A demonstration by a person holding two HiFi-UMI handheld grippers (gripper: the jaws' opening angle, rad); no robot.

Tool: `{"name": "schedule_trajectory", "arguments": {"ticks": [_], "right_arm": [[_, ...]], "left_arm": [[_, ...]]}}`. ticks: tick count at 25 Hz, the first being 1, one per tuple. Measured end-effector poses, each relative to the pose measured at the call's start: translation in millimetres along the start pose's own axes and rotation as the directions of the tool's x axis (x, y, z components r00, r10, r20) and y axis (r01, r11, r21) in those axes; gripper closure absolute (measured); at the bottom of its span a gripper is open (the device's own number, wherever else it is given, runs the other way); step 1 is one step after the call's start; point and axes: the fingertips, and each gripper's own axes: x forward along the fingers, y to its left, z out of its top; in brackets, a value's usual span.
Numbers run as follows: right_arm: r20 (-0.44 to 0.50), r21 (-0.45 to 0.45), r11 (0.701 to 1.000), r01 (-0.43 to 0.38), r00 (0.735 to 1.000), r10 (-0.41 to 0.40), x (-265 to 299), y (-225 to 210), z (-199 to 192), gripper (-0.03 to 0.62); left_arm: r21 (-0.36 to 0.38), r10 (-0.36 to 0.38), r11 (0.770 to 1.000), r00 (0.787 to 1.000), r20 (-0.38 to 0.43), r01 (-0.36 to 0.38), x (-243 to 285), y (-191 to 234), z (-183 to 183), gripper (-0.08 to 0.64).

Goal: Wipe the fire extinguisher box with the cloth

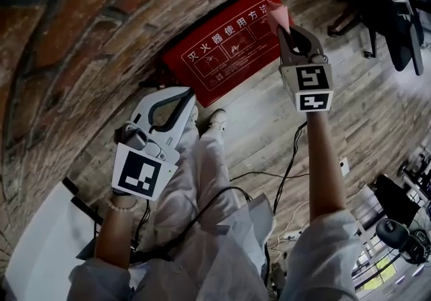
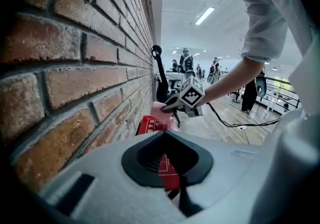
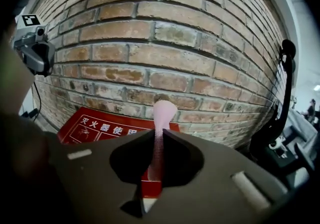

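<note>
Where the pale trousers (image 1: 202, 178) end, the white left gripper (image 1: 190, 96) hangs with its two smooth plastic jaws met at the tips, nothing between them; farther out, the dark grey right gripper (image 3: 160, 130) pinches the one soft pink cloth (image 3: 162, 113), squeezed to a thin strip between its jaws and flaring just past them, over the far corner of the single red box (image 1: 222, 57), whose rectangular face is printed in white, set on the plank floor (image 1: 377, 111) against the rough brick wall (image 1: 81, 37)
</note>
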Motion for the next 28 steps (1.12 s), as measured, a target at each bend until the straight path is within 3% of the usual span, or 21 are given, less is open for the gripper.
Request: {"name": "schedule_trajectory", "arguments": {"ticks": [14, 19, 28], "right_arm": [[-0.089, -0.030, 0.991, 0.131, 0.987, -0.133, 40.4, -64.4, -13.6, 0.563], [-0.125, -0.066, 0.992, 0.109, 0.985, -0.117, 56.5, -57.3, -19.9, 0.563], [-0.158, -0.002, 0.999, 0.033, 0.987, -0.033, 78.3, -24.9, -33.9, 0.565]], "left_arm": [[-0.008, 0.034, 0.999, 0.999, -0.023, -0.034, 0.3, 3.0, -5.8, 0.561], [-0.014, 0.039, 0.999, 0.999, -0.027, -0.039, 1.5, 1.5, -10.1, 0.561], [-0.026, 0.039, 0.999, 0.999, -0.032, -0.040, 2.6, -1.0, -13.4, 0.561]]}}
